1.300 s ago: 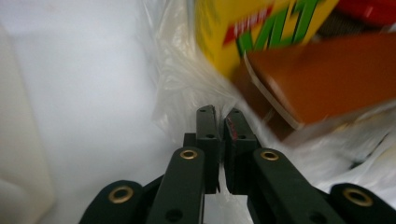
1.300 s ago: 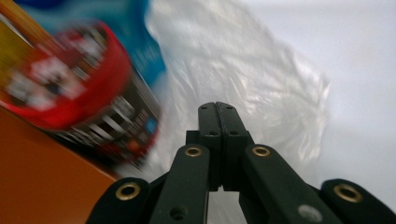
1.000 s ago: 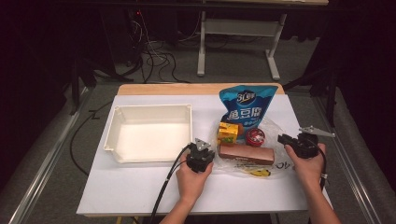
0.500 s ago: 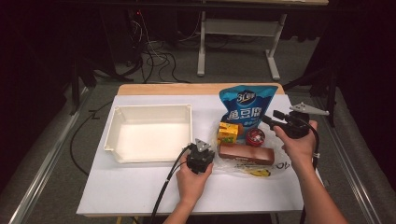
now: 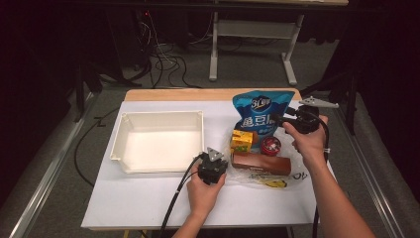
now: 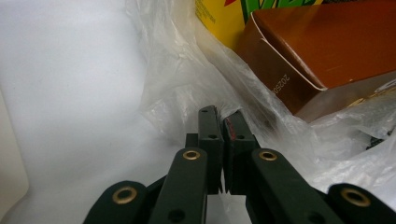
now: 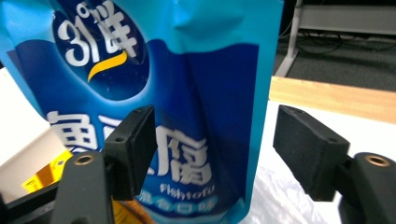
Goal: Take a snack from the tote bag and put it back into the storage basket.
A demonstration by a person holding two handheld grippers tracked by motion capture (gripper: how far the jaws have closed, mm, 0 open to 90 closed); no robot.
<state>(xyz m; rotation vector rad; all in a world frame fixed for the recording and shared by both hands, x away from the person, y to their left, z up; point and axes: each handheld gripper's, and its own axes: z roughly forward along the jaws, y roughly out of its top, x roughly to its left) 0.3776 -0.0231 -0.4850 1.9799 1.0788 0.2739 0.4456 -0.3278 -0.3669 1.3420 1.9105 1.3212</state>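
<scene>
Your left tool [image 5: 214, 168] sits low on the white surface [image 5: 148, 198], its jaws closed at the edge of the clear plastic bag [image 5: 257, 176], with the brown box [image 5: 261, 162] just to its right and the white tray [image 5: 158, 141] just to its left. Your right tool [image 5: 280, 120] hangs raised beside the blue pouch [image 5: 260, 116], its jaws having just been opening, with the red can [image 5: 271, 146] below it.

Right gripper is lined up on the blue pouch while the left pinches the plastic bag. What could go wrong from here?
1. The blue pouch stands upright and soft; the right gripper, jaws just opened, may tip it rather than grip.
2. The left gripper is shut on the thin plastic bag; pulling could tear it or drag the brown box.
</scene>
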